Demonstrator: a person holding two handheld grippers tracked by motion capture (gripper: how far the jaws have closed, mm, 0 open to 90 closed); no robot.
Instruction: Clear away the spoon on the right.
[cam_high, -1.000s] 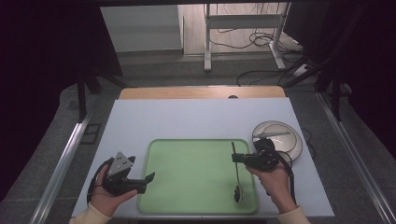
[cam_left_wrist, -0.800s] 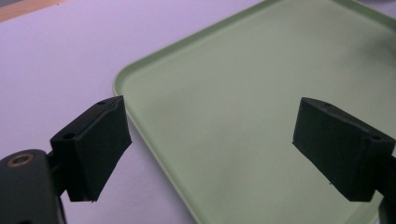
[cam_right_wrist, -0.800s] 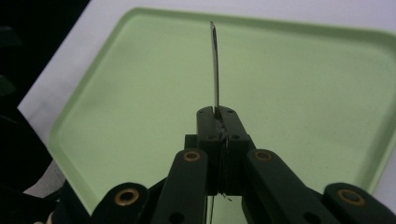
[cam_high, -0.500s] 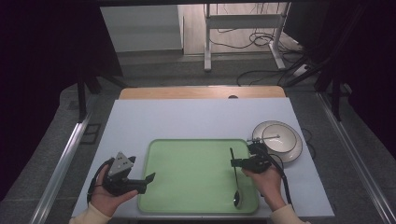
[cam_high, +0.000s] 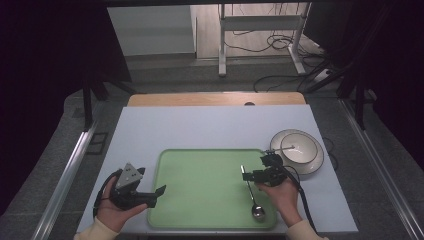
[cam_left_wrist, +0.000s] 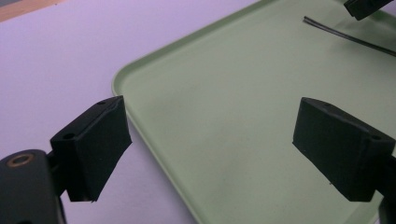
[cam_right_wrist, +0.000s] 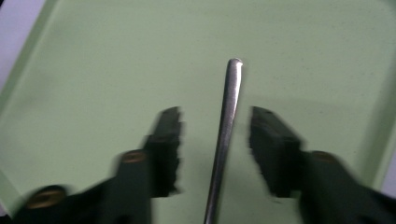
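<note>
A metal spoon (cam_high: 252, 196) lies on the right side of the green tray (cam_high: 205, 185), its bowl toward the front edge. My right gripper (cam_high: 254, 169) hovers over the spoon's handle. In the right gripper view the handle (cam_right_wrist: 224, 135) runs between the open jaws of that gripper (cam_right_wrist: 215, 112), touching neither, with the tray (cam_right_wrist: 116, 56) beneath. My left gripper (cam_high: 152, 196) stands open at the tray's front left corner. In the left gripper view its jaws (cam_left_wrist: 212, 109) straddle the tray's rim (cam_left_wrist: 122, 93), and the spoon handle (cam_left_wrist: 345, 35) shows far off.
At the right, just past the tray, a white bowl (cam_high: 300, 146) sits on a white plate (cam_high: 315, 165), with a thin utensil (cam_high: 281, 149) leaning on its rim. The white table (cam_high: 200, 125) extends behind the tray. A cable trails from the right gripper.
The right gripper moved down and toward the front with the spoon, and its jaws have parted. The spoon now rests on the tray. The left gripper has stayed put.
</note>
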